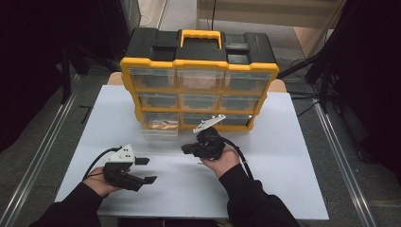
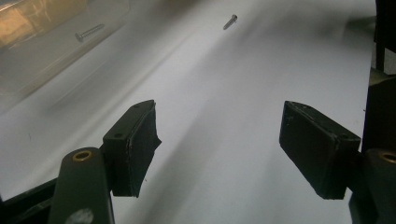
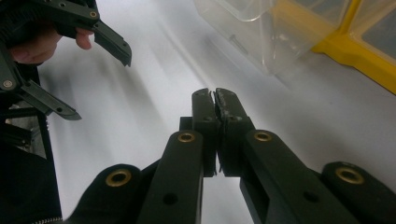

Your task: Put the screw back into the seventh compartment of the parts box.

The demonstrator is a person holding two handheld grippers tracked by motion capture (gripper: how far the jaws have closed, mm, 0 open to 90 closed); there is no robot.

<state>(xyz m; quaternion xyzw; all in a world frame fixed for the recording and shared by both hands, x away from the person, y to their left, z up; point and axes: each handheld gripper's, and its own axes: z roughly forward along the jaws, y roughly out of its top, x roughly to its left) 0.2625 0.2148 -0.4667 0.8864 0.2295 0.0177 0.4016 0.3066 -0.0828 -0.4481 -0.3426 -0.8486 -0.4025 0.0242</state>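
High view first: a yellow and black organizer case [image 1: 198, 80] stands upright at the far side of a white table [image 1: 283, 170], and a clear drawer [image 1: 159, 128] sits pulled out on the table at the case's bottom left. The left gripper [image 1: 144, 170] hovers low near the front left, jaws spread with nothing between them; the right gripper [image 1: 187, 149] is held near the middle, just in front of the drawer, pointing left. Left gripper view: the two black pads [image 2: 135, 149] stand wide apart over bare table, one small screw [image 2: 229, 21] lies loose on the white surface ahead, and another screw [image 2: 88, 32] rests inside the clear drawer at upper left. Right gripper view: its jaws are pressed together, and I cannot make out anything between them; the drawer [image 3: 261, 32] lies ahead to the right beside the yellow frame, and the other gripper with its hand [image 3: 42, 42] shows at upper left. My reading is that loose screws are being gathered into the drawer, with the next pickup pending. The next move probably calls for lowering an open gripper over the loose screw, jaws straddling its thin shaft, then closing gently so it does not skid away.
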